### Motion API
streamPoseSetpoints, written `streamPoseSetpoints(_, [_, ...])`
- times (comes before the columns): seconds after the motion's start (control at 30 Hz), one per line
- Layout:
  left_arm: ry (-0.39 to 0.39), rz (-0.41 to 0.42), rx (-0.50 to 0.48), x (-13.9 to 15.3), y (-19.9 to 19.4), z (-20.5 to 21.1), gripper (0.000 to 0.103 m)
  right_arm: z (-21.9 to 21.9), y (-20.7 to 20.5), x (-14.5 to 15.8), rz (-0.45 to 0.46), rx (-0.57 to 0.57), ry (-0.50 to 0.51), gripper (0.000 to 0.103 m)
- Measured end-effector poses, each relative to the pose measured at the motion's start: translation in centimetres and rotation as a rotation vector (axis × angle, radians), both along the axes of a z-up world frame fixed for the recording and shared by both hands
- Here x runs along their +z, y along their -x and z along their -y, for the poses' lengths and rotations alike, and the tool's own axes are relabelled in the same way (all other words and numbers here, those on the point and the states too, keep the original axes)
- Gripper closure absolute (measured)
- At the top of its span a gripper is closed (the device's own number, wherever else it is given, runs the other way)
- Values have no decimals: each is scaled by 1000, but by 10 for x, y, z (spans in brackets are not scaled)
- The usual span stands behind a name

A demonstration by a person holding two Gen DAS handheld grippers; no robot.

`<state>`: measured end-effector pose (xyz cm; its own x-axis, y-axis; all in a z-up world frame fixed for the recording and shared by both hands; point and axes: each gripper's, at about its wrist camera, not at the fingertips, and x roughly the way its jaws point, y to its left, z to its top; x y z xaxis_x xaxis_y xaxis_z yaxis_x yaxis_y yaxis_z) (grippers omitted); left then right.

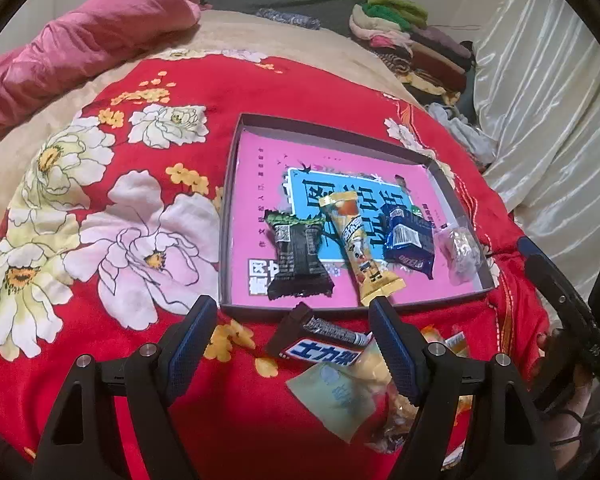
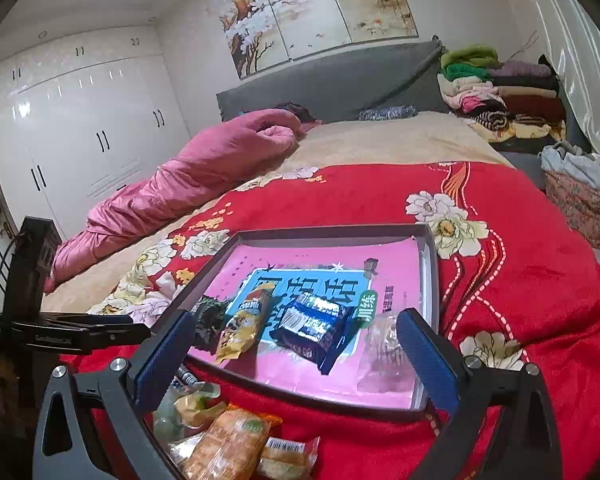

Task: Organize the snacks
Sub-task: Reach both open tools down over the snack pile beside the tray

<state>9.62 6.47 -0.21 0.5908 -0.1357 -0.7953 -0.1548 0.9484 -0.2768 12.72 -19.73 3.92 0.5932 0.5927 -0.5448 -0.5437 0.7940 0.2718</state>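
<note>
One shallow cardboard box lid lay on the bed and held four snacks: one black packet, one yellow bar, one blue packet and one clear-wrapped sweet. Just in front of the lid lay one Snickers bar and at least three more packets.

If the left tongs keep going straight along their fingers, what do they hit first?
Most likely the dark chocolate bar lying on the red blanket just short of the tray. It sits between the open left tongs. Depth is hard to judge through the fisheye.
</note>
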Motion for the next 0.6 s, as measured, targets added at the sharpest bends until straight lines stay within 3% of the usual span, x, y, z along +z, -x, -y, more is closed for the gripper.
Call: streamPoseSetpoints(0.6, [6,-8,-25,-10,13,-7,24,-13,27,-14,-78,7,107,1])
